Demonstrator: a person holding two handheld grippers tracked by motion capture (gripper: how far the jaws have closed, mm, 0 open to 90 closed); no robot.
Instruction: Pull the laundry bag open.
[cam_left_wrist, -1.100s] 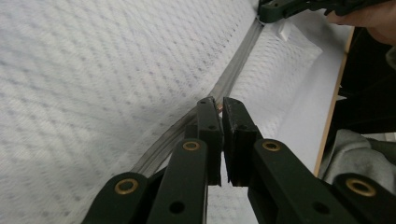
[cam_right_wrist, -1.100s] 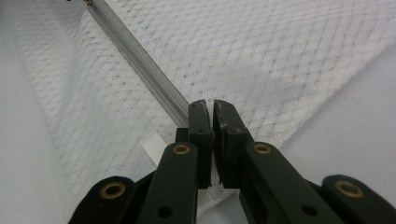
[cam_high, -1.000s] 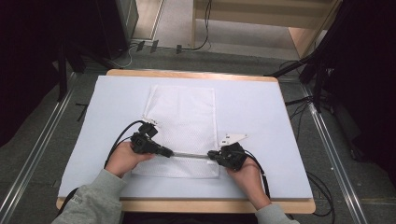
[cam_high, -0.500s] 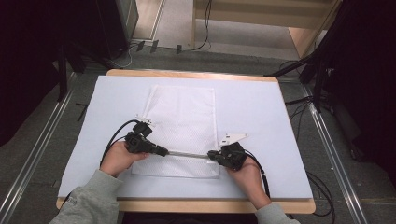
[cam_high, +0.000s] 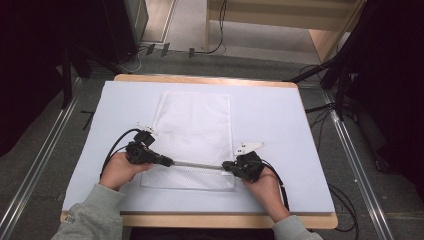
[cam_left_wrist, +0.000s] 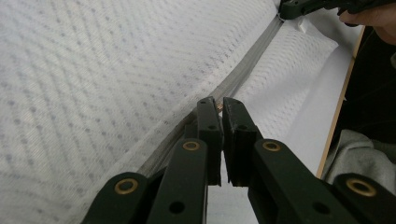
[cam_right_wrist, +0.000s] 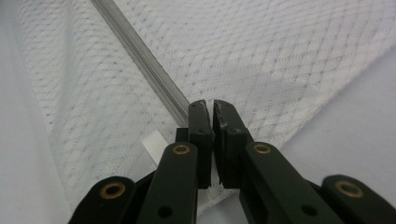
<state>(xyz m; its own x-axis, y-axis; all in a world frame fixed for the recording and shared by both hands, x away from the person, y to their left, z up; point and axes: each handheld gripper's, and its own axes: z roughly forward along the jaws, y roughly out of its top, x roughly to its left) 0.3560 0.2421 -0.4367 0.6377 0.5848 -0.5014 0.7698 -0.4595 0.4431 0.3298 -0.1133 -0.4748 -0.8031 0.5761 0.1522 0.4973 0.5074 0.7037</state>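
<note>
A white mesh bag (cam_high: 194, 140) is lying flat at the centre of the table (cam_high: 280, 110), its zipper (cam_high: 197, 165) running across near the person's edge. The left gripper (cam_high: 169, 161) is clamping the zipper's left end, jaws closed on the small pull there. The right gripper (cam_high: 226, 165) is clamping the bag at the zipper's right end, jaws closed on the fabric. Both grippers are pointing toward each other along the zipper line.

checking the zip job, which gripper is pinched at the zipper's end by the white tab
The right gripper: a white tab lies beside its jaws. The left gripper pinches the zipper elsewhere along its length.
</note>
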